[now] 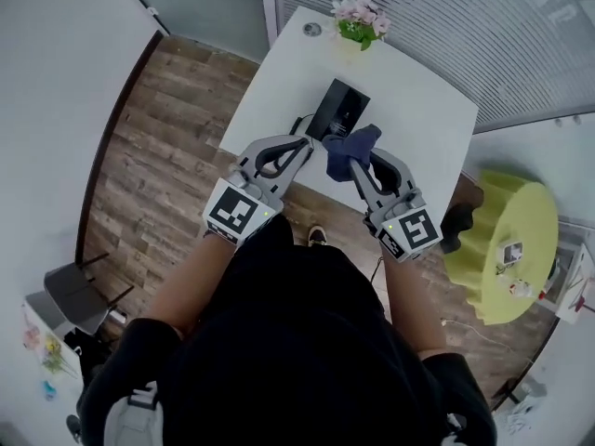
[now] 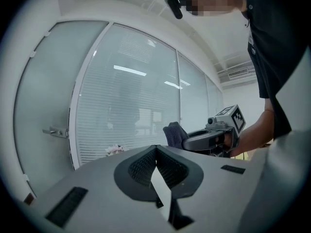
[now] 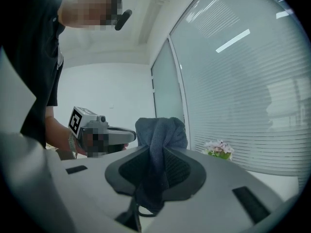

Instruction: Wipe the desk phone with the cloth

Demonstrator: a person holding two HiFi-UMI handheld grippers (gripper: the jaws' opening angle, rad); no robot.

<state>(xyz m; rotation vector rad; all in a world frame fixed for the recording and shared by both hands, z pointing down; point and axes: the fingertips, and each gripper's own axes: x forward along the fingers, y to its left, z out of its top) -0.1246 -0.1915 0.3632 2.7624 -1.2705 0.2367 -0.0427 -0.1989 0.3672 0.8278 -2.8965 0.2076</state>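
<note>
A black desk phone stands on the white table, just beyond both grippers. My right gripper is shut on a dark blue cloth, which bunches above its tips near the phone's front edge. In the right gripper view the cloth is pinched between the jaws and sticks up past them. My left gripper hovers at the phone's left front, shut with nothing in it. In the left gripper view its tips meet, and the right gripper with the cloth shows beyond.
A pot of pink flowers and a small round object sit at the table's far end, by a glass wall with blinds. A yellow-green round table is at the right. A wooden floor lies at the left.
</note>
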